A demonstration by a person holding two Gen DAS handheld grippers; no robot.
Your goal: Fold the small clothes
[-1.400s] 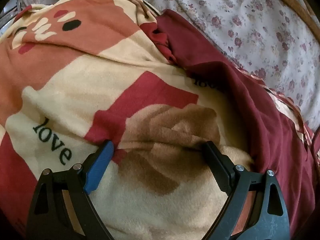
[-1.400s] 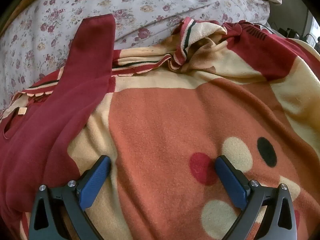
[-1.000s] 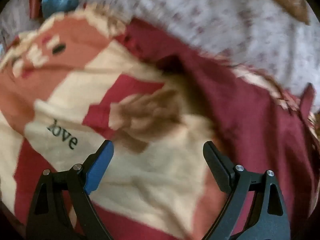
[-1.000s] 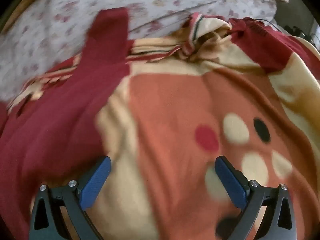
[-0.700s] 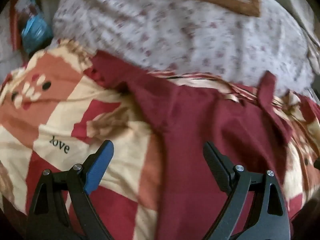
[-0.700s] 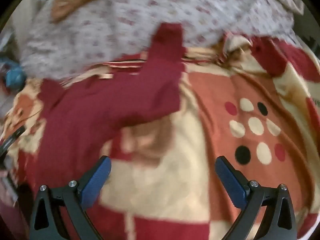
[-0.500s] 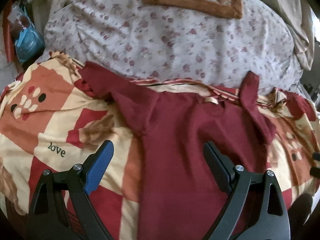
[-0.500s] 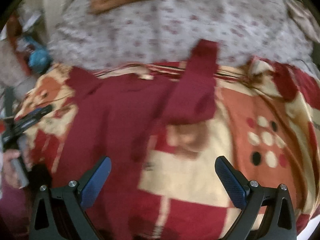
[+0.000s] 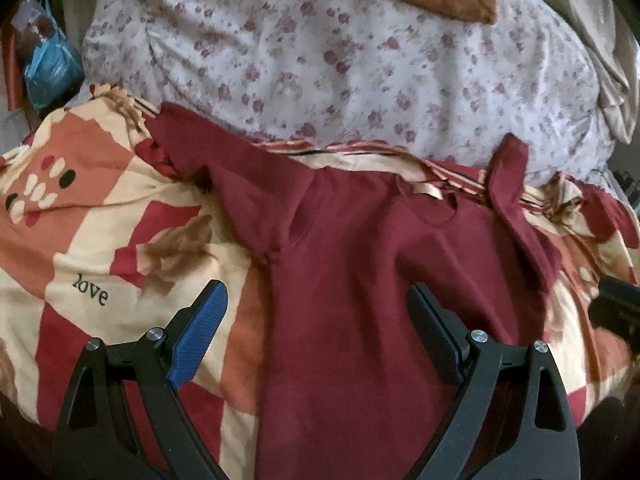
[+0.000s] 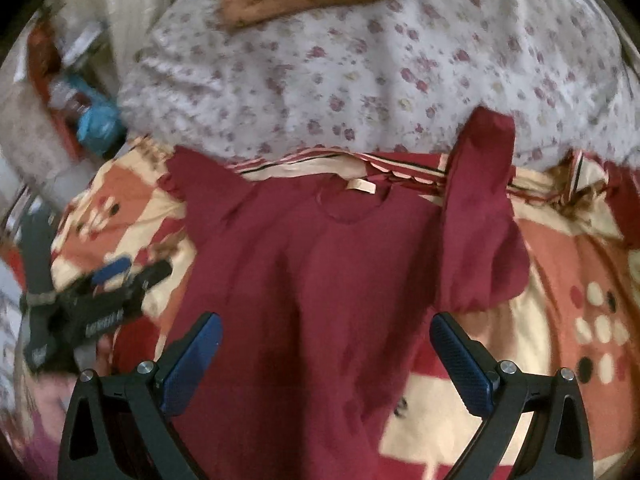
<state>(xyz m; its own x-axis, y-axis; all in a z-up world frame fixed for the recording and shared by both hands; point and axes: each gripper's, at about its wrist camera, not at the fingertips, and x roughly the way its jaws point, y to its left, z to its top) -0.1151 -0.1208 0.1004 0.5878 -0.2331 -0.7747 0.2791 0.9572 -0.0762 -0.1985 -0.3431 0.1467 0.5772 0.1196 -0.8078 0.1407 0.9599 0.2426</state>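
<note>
Both claws, left claw [image 9: 316, 324] and right claw [image 10: 326, 354], gape released and have pulled back from blanket-level to above the maroon shirt [image 9: 360, 280]. Now fully visible, it lies spread on the patterned blanket [image 9: 100, 240], collar toward the floral sheet [image 9: 340, 60].

Room over the patterned blanket [image 9: 80, 248] left & right of the maroon shirt [image 9: 360, 280], nothing standing there. Far side blocked by floral quilt [image 9: 340, 60]. Blue bag [image 9: 52, 68] far left, off the bed.
</note>
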